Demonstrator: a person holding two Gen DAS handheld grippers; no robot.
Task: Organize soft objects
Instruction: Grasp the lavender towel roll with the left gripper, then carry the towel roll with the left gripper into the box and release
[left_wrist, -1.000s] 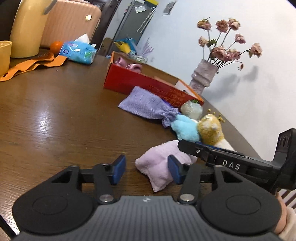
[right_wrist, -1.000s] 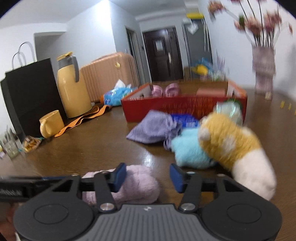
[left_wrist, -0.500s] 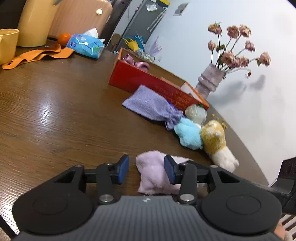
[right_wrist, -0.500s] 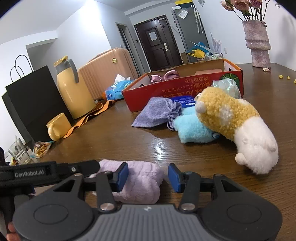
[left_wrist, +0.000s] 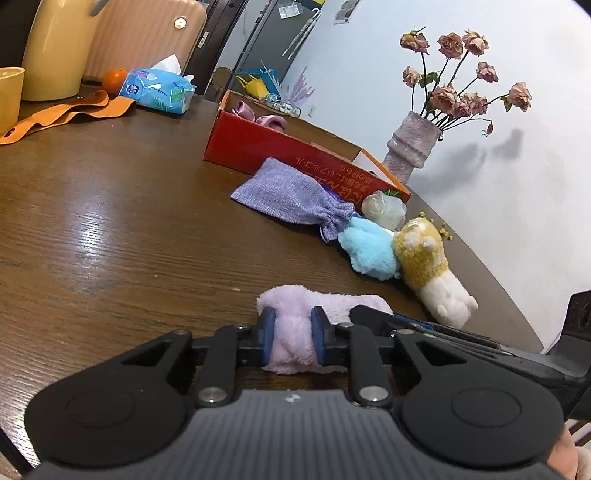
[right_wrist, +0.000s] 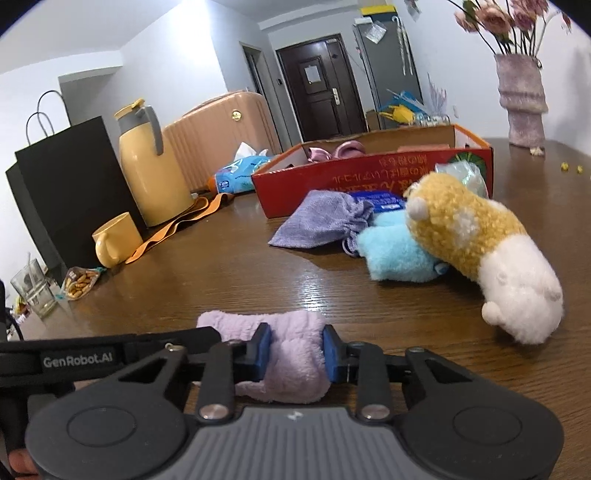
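- Left gripper (left_wrist: 292, 339): jaws closing, blue pads pinching the lilac fleece cloth (left_wrist: 295, 343) on the wooden table (left_wrist: 110, 221).
- Right gripper (right_wrist: 295, 352): jaws closing, squeezing the cloth's other end.

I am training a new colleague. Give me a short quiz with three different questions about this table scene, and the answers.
1. True or false: the lilac plush cloth lies inside the red box.
2. Which object touches the yellow-and-white plush toy? A) yellow mug B) light blue plush C) black bag
3. Fill in: both the left gripper and the right gripper pinch the same ____.

Key: 1 false, it lies on the table; 2 B, the light blue plush; 3 lilac plush cloth.
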